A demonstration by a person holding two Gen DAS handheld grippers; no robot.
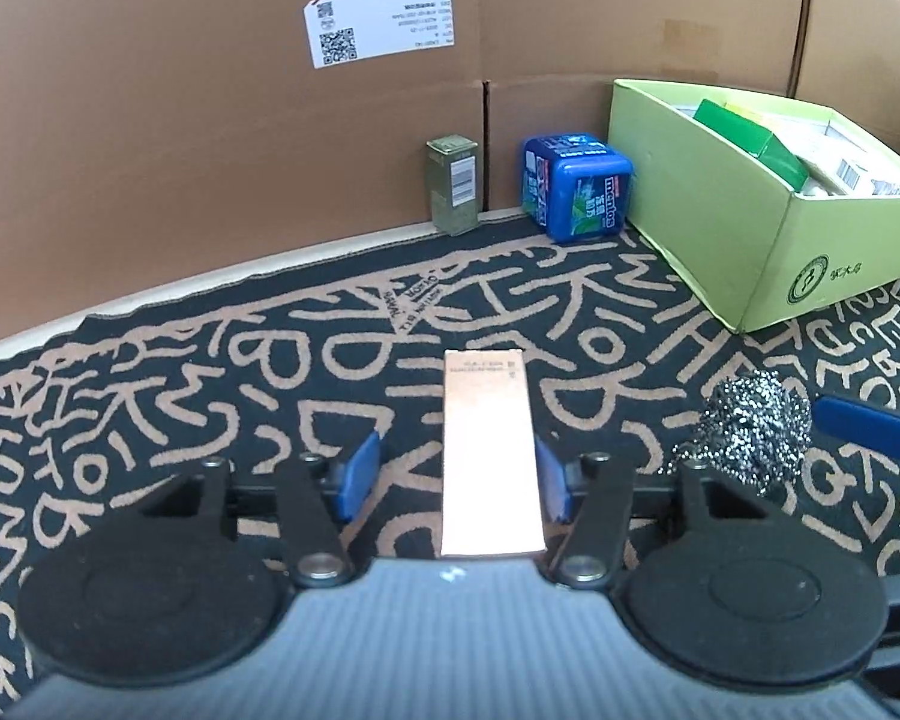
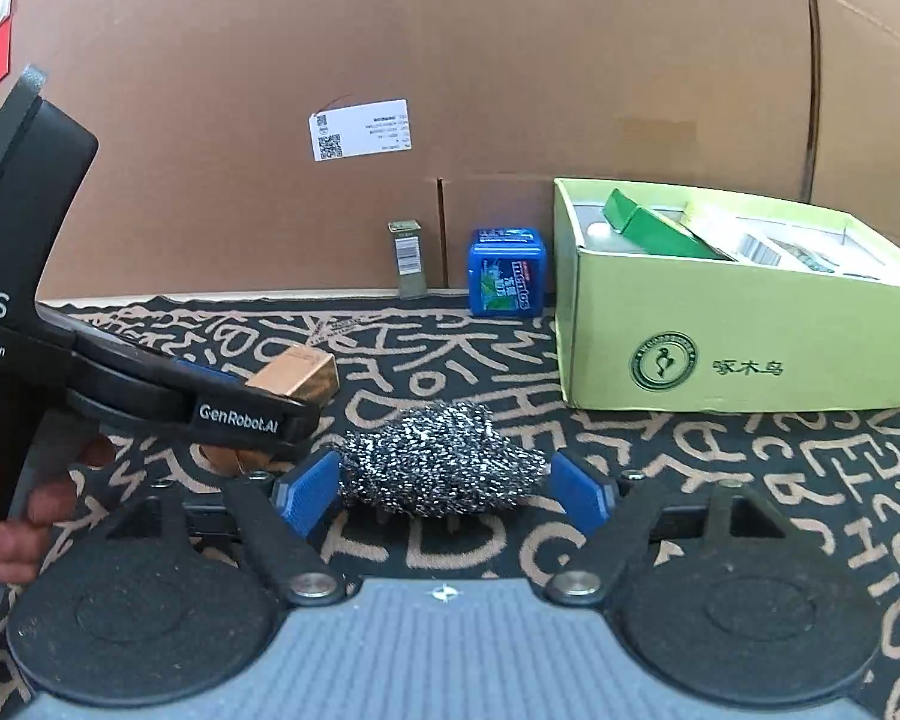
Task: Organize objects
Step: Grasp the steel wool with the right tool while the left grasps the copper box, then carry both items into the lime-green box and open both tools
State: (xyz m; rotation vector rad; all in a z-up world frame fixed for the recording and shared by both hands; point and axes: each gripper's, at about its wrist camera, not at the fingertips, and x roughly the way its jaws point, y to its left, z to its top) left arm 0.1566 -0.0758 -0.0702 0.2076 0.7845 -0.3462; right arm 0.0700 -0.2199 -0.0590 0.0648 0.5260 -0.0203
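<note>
— Copper-coloured slim carton (image 1: 489, 450) sits loosely between the left gripper (image 1: 459, 474), unclamped; silver steel-wool scourer (image 2: 438, 462) likewise in the right gripper (image 2: 444, 495).

— Progress?

— Partly done, judging by eye: both lie before the half-filled pale green cardboard box (image 2: 744, 354); olive tin (image 2: 409, 264) and blue Mentos tub (image 2: 507, 282) wait left of it.

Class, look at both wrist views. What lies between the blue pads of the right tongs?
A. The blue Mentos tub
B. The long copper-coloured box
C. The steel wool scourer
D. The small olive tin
C: in the right wrist view the steel wool scourer sits on the patterned mat between the pads of the right tongs, while the copper-coloured box lies between the left tongs.
</note>
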